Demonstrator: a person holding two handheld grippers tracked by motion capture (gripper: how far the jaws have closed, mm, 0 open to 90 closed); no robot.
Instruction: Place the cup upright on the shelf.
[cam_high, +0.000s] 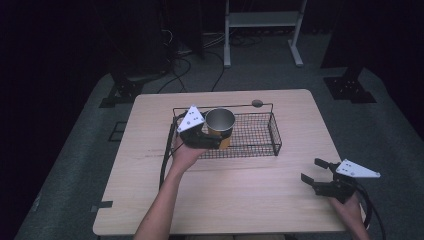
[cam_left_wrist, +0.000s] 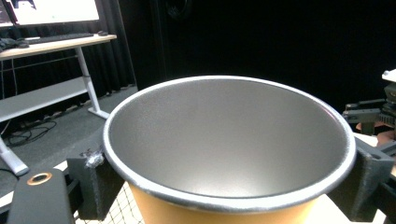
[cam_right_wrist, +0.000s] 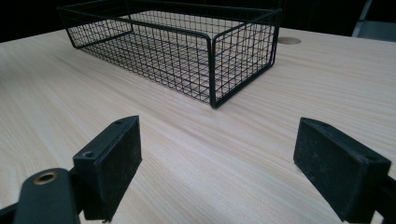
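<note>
Orange-walled, with a dull silver lining, the paper cup (cam_high: 220, 126) sits clamped in the left hand-held gripper (cam_high: 212, 141), and from the high view it is at the left end of the black wire basket (cam_high: 260, 142), just ahead of the person's left hand (cam_high: 186, 155). I cannot tell whether its base rests on the mesh or hangs a little above it. The right hand-held gripper (cam_high: 314, 170) waits well to the right, near the front corner of the pale wooden surface (cam_high: 235, 200), apart from the basket.

In the left gripper view the cup (cam_left_wrist: 229, 140) stands upright right in front of the camera, its rolled rim between the two black pads (cam_left_wrist: 95, 186), which press on its orange wall from either side. Mesh shows just below the near pad.

In the right gripper view the jaws are spread wide with nothing between them; only bare wood lies there. The basket (cam_right_wrist: 215, 60) sits ahead and a little left of them, and the end that faces this camera looks empty.

My reading: the cup has been carried to the basket, so the placing looks nearly done. What is left is to settle it on the mesh, let go, and draw the left hand-held gripper back without tipping it.
</note>
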